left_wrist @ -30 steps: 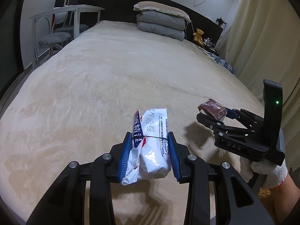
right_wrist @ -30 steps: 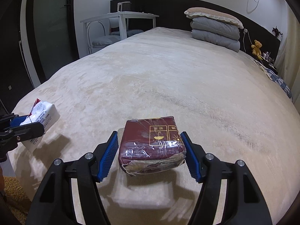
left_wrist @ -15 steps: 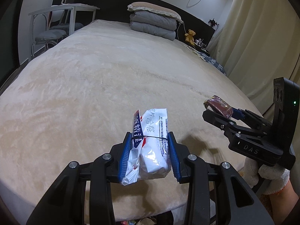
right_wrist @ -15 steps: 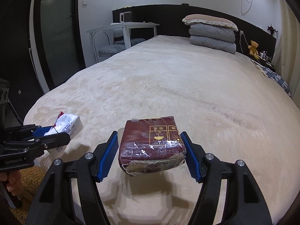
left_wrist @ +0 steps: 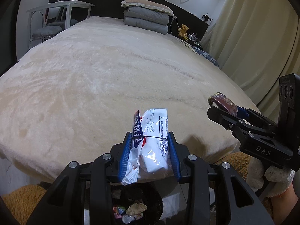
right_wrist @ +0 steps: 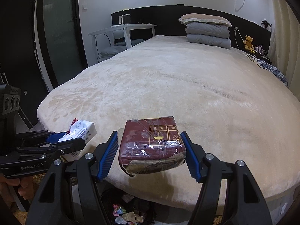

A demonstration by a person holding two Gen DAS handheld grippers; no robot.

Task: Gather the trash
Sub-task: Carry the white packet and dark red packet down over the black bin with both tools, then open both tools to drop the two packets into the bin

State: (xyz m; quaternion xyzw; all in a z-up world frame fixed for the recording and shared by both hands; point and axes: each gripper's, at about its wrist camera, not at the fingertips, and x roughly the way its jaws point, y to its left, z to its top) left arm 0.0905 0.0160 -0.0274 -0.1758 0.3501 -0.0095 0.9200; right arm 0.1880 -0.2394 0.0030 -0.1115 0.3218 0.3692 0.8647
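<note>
My left gripper (left_wrist: 150, 150) is shut on a white plastic packet (left_wrist: 152, 142) with red and blue print, held past the foot edge of the bed. My right gripper (right_wrist: 150, 150) is shut on a dark red plastic-wrapped pack (right_wrist: 151, 144), held level beside it. Each gripper shows in the other's view: the right one (left_wrist: 221, 106) at the right, the left one (right_wrist: 75, 138) at the left. A black trash bin (left_wrist: 135, 206) with several wrappers inside stands on the floor below both grippers; it also shows in the right wrist view (right_wrist: 127, 210).
A wide bed with a beige blanket (left_wrist: 112, 75) fills the view. Folded grey quilts and a pillow (left_wrist: 146, 16) lie at its head. A white desk and chair (left_wrist: 56, 16) stand at the left, curtains (left_wrist: 253, 37) at the right. A brown rug (left_wrist: 20, 204) lies by the bin.
Both grippers have drawn back from over the bed to past its foot edge, each still holding its item. The trash bin has come into view below them.
</note>
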